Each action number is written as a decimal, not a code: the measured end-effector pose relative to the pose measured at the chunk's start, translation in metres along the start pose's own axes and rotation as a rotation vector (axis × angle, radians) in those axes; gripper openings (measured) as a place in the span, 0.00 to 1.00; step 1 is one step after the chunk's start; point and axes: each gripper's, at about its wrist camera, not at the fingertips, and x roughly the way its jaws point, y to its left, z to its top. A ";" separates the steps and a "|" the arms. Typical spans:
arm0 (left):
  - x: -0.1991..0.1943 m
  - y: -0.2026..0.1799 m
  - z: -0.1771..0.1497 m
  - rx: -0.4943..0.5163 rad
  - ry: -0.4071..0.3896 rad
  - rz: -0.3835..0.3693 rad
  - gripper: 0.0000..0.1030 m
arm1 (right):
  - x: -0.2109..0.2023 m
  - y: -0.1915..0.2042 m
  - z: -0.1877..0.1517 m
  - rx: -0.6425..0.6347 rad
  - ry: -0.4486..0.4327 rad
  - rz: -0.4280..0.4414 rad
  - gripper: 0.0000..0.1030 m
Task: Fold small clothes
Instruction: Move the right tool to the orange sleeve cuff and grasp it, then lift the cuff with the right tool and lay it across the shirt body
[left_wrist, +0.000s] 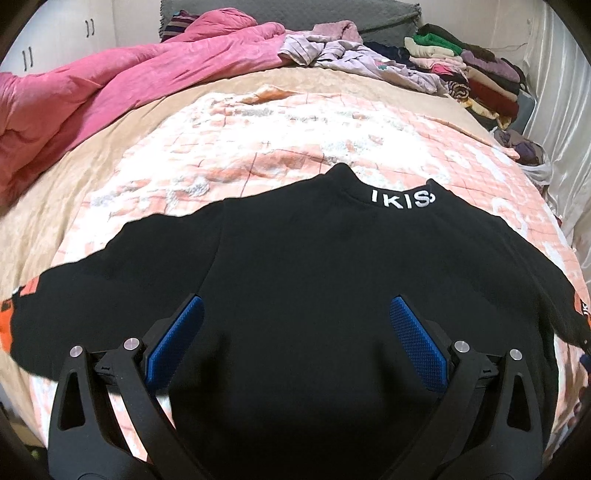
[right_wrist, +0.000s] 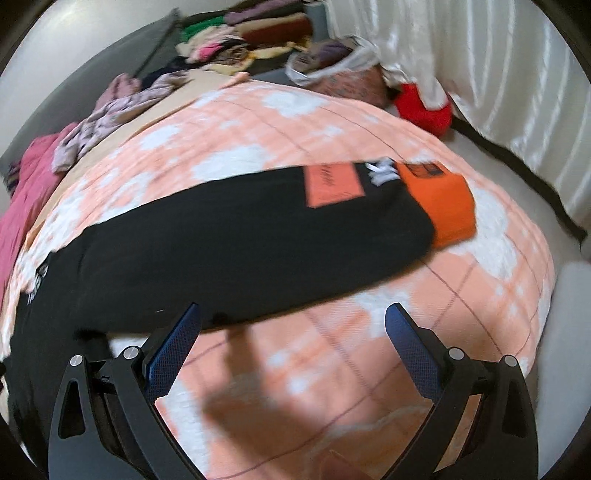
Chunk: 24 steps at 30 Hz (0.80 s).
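A small black sweatshirt (left_wrist: 303, 266) lies flat on the peach checked bedspread (left_wrist: 258, 147), collar with white letters (left_wrist: 402, 199) at the far side, both sleeves spread out. My left gripper (left_wrist: 295, 306) is open and empty, held over the shirt's body. In the right wrist view the shirt's right sleeve (right_wrist: 258, 236) stretches to the right and ends in an orange cuff (right_wrist: 443, 206) with an orange patch beside it. My right gripper (right_wrist: 291, 314) is open and empty, just in front of the sleeve's near edge.
A pink duvet (left_wrist: 110, 85) is bunched at the far left. Loose lilac clothes (left_wrist: 351, 51) and stacked folded clothes (left_wrist: 472, 74) lie at the far right. A bag of clothes (right_wrist: 332, 70), a red item (right_wrist: 424, 107) and a white curtain (right_wrist: 498, 74) stand along the right edge.
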 end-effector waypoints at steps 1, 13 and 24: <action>0.002 -0.002 0.003 0.000 -0.001 -0.003 0.92 | 0.002 -0.008 0.000 0.020 0.002 -0.011 0.96; 0.022 -0.018 0.017 -0.001 -0.016 0.001 0.92 | 0.031 -0.070 0.035 0.204 -0.067 0.041 0.96; 0.050 -0.014 0.013 -0.015 0.006 -0.021 0.92 | 0.033 -0.106 0.048 0.339 -0.152 0.252 0.54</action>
